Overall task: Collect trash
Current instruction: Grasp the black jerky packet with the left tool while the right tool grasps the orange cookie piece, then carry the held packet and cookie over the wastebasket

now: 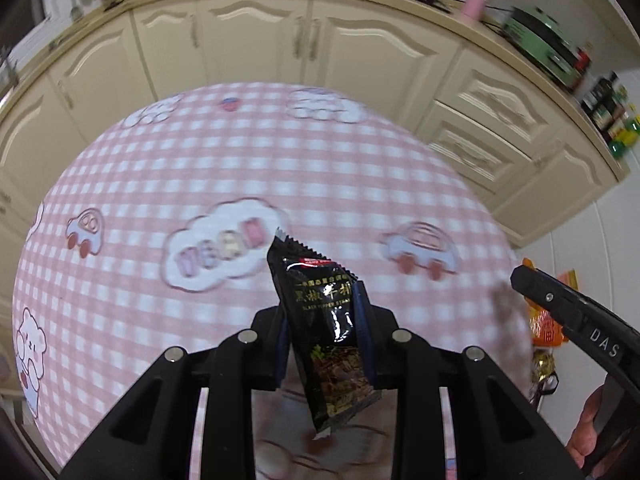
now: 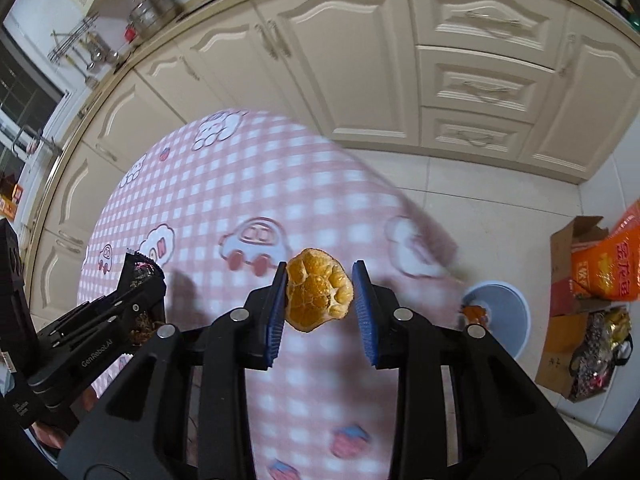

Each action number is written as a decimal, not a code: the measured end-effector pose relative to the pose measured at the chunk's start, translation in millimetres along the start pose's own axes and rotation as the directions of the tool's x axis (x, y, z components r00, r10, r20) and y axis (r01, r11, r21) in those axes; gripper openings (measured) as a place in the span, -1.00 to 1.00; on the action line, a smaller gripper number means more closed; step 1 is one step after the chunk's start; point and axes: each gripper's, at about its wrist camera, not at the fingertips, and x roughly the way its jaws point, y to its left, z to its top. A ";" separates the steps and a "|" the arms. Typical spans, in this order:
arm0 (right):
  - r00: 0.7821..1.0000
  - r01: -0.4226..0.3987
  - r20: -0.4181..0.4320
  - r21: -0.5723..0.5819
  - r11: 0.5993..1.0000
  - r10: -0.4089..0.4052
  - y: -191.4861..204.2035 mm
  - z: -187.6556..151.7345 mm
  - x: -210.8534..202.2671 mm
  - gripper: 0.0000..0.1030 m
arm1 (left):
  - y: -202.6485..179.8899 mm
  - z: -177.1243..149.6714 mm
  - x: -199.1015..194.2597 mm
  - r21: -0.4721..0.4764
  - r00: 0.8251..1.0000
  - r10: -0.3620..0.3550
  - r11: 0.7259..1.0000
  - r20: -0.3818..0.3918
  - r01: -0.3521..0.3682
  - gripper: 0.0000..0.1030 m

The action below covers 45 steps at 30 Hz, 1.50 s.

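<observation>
A black snack wrapper (image 1: 334, 344) stands upright between the blue pads of my left gripper (image 1: 320, 308), which is shut on it above the pink checked tablecloth (image 1: 208, 160). My right gripper (image 2: 320, 294) is shut on a dried orange peel (image 2: 316, 284), with both blue pads against its sides. In the right wrist view the left gripper (image 2: 140, 280) shows at the left with the wrapper (image 2: 138, 270) in it. One of the right gripper's fingers (image 1: 536, 288) shows at the right edge of the left wrist view.
A round pale-blue bin (image 2: 504, 320) stands on the white tiled floor beside the table's right edge. Cardboard boxes (image 2: 568, 248) and an orange bag (image 2: 608, 264) lie further right. Cream kitchen cabinets (image 2: 400, 60) run behind the table.
</observation>
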 end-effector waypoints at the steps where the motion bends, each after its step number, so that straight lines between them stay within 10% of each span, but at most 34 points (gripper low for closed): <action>1: 1.000 0.002 0.007 0.011 1.000 -0.002 -8.4 -2.5 -6.3 -0.39 | -10.8 -1.9 -2.2 0.018 1.000 -0.004 1.000 0.003 0.004 -0.46; 24: 0.987 0.113 0.074 0.291 0.950 -0.140 -201.6 -80.9 -94.2 -0.39 | -249.3 -85.7 -11.1 0.374 0.990 -0.117 0.917 -0.081 0.139 -0.45; 45: 0.983 0.180 -0.057 0.464 0.868 -0.173 -307.2 -166.4 -65.4 -0.39 | -355.4 -151.0 73.5 0.523 0.973 -0.037 0.838 -0.229 0.155 -0.41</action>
